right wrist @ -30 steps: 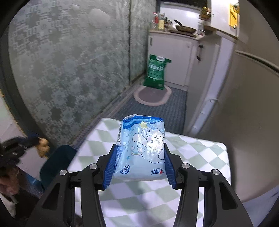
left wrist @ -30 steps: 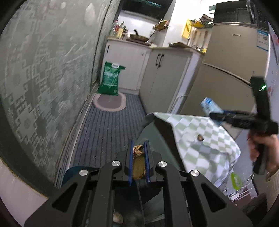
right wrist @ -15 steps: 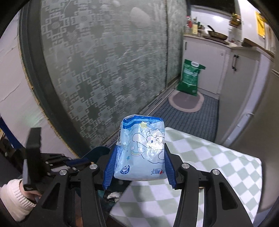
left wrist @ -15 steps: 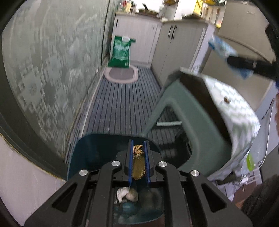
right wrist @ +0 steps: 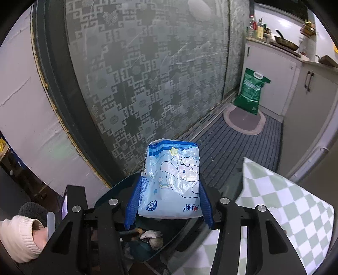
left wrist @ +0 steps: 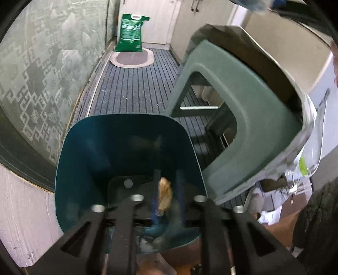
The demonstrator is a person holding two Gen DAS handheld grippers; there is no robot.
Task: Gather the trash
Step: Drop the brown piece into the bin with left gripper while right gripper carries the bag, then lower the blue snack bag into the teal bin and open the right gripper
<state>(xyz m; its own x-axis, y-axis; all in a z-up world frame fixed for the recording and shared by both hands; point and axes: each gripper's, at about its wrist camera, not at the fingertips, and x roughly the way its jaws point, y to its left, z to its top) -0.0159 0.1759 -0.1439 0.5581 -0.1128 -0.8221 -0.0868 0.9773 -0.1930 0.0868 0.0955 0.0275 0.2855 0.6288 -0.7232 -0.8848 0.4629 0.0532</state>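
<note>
Pinching the blue packet (right wrist: 172, 182) by its sides, the right gripper (right wrist: 169, 203) is carrying something light and crinkly; the left gripper (left wrist: 166, 196), lower centre, has just been parting its jaws around a crumbly scrap (left wrist: 164, 195) over the bin (left wrist: 88, 152).

In the left wrist view the left hand-held gripper (left wrist: 166, 194) is smeared by motion, so the brownish scrap (left wrist: 164, 195) between its parted fingers is too blurred to identify, as is the litter at the bottom of the teal bin (left wrist: 88, 152). The frame's top edge cuts off the blue packet (left wrist: 255, 5). In the right wrist view the blue packet (right wrist: 172, 179) and the right hand-held gripper (right wrist: 169, 201) hide most of the bin, and the left hand (right wrist: 40, 235) is partly cut off at the edge.
</note>
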